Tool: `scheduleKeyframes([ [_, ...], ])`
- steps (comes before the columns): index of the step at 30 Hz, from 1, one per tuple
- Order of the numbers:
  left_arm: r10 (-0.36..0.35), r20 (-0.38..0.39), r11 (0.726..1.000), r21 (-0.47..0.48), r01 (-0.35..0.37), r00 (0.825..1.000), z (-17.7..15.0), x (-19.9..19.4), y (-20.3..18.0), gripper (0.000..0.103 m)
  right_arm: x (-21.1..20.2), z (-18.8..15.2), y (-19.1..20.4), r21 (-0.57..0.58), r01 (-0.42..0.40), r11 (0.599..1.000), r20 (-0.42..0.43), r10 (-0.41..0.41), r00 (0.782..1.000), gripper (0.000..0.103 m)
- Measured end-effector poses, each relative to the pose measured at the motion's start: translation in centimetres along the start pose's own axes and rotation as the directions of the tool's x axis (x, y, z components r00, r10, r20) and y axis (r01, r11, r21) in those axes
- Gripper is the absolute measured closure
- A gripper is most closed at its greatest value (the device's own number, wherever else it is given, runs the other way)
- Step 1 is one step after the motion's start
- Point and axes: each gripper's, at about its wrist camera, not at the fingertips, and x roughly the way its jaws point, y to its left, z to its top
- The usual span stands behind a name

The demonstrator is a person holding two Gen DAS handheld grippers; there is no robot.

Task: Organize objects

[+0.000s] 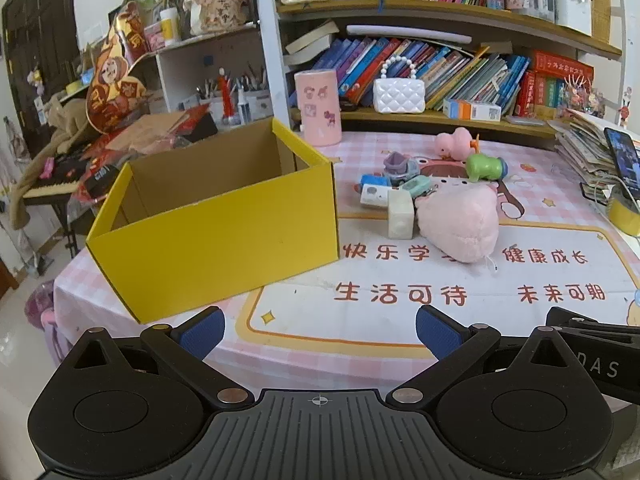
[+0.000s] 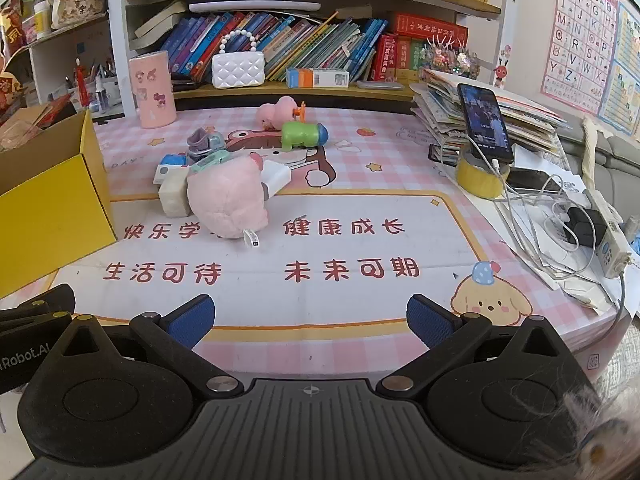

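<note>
Both tools are showing the same build. The left gripper (image 1: 320,330) is wearing matte black linkage arms with round brass-coloured pivot pins, blue ribbed fingertips (image 1: 202,332), two round black discs and a grey ridged plate with a small crosshair mark. The right gripper (image 2: 311,320) is looking identical, with white lettering showing on its neighbour's black side.

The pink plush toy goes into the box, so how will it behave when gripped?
The pink plush toy looks soft and stuffed, so it will probably squash between fingers. It seems light. Its rounded, slumped shape may sag.
</note>
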Motion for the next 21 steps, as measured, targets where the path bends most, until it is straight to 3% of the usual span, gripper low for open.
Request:
scheduleKeyframes([
  [21,-0.017,0.012,1.0,-0.005,0.017,1.0,0.31,0.21,0.61,0.0,0.02,0.38,0.29,-0.003,0.013,1.0,0.005,-0.013,1.0,0.0],
])
